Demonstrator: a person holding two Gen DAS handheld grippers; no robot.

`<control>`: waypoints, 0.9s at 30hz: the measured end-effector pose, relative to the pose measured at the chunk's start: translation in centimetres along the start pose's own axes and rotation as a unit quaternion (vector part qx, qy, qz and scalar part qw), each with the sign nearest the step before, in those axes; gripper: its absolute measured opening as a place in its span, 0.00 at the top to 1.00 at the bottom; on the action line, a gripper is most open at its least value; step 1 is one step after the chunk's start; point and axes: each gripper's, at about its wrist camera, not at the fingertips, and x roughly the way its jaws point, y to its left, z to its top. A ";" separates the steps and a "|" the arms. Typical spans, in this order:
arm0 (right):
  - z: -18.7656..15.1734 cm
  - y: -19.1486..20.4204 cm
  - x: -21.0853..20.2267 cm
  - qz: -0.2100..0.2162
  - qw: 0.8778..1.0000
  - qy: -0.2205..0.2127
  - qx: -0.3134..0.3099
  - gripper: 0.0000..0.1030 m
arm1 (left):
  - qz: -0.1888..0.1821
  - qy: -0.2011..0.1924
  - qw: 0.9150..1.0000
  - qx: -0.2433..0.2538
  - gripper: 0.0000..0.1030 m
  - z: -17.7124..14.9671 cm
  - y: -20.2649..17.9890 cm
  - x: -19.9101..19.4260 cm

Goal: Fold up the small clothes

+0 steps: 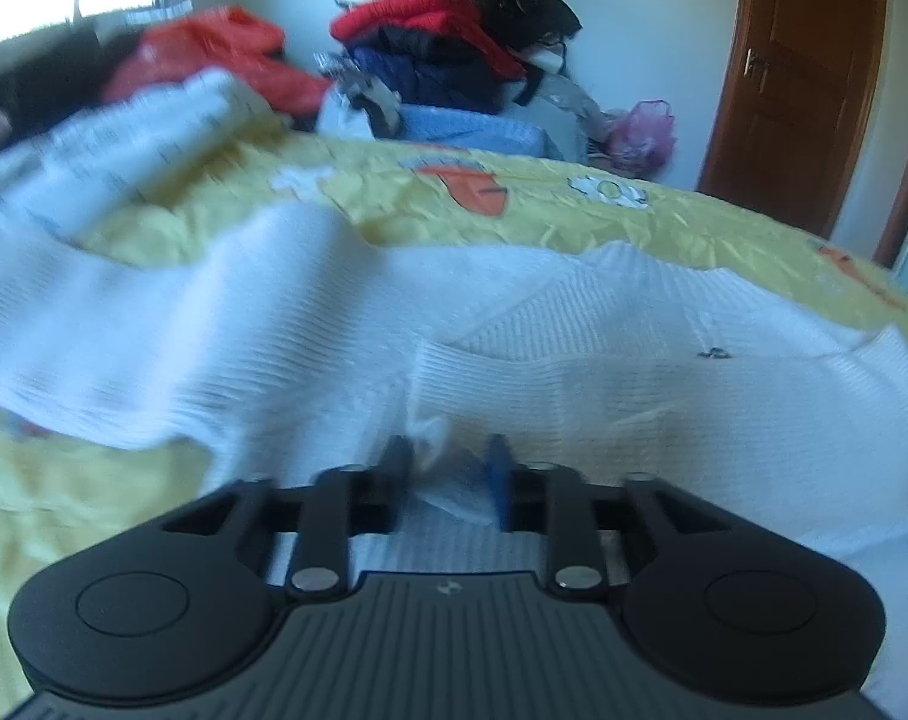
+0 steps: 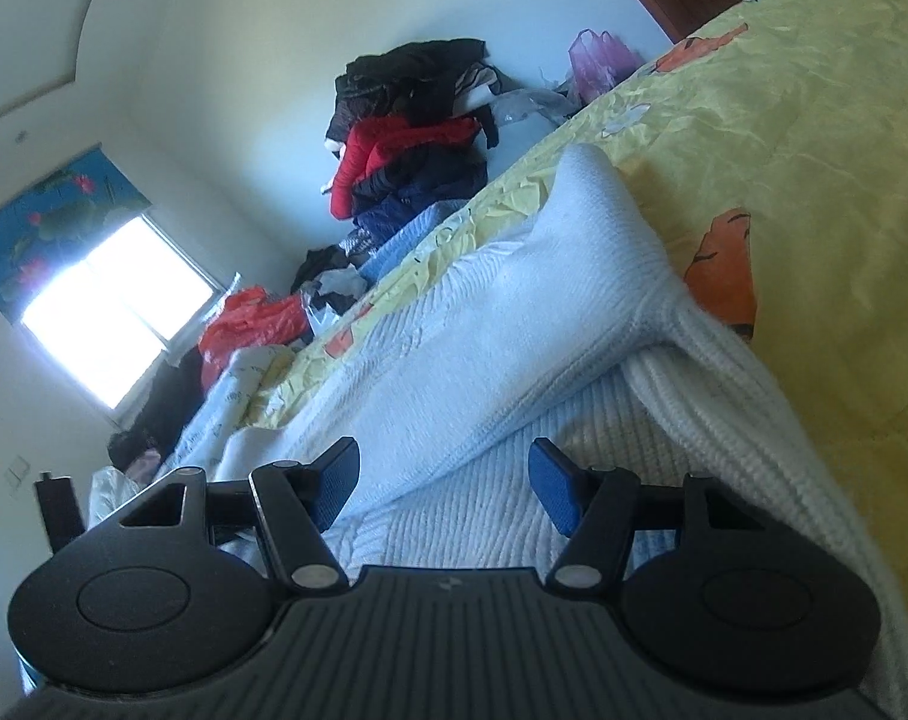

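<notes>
The white sweater (image 1: 514, 324) lies spread on the bed (image 1: 724, 210); left claw (image 1: 448, 468) pinches a bunched fold, right claw (image 2: 442, 480) hangs spread just above it, so a fold seems underway; next, carry the pinched edge across

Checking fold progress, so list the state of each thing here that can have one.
White knit sweater: spread on the bed, partly folded over.
Left gripper: shut on the white knit sweater.
Right gripper: open, over the sweater.
Door: closed.
Yellow bedspread: wrinkled.
Clothes pile: unfolded heap.
</notes>
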 end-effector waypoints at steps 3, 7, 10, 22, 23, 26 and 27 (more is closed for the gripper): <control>1.2 2.5 -1.0 -0.003 0.996 -0.026 -0.080 0.34 | 0.029 -0.099 0.994 0.044 0.38 -0.5 -0.6 -3.7; 5.5 5.9 1.9 -0.030 0.981 -0.038 -0.188 0.34 | 0.000 -0.179 0.981 0.074 0.17 -0.3 -2.3 -5.1; 8.8 5.4 8.1 -0.070 0.978 0.022 -0.196 0.34 | -0.027 -0.119 0.990 0.065 0.17 1.2 -3.8 -1.4; 8.3 1.6 13.5 -0.156 0.947 0.062 -0.275 0.37 | -0.028 0.016 0.999 0.034 0.09 0.5 -3.3 5.1; 8.1 1.9 13.8 -0.161 0.943 0.062 -0.286 0.36 | -0.034 0.014 0.999 0.024 0.09 0.6 -3.0 4.9; 8.0 2.1 13.6 -0.163 0.941 0.059 -0.292 0.36 | -0.040 -0.014 0.999 -0.008 0.10 0.5 -1.0 2.6; 8.1 2.0 13.5 -0.159 0.943 0.059 -0.287 0.36 | -0.039 -0.038 0.998 -0.027 0.10 0.1 0.5 1.0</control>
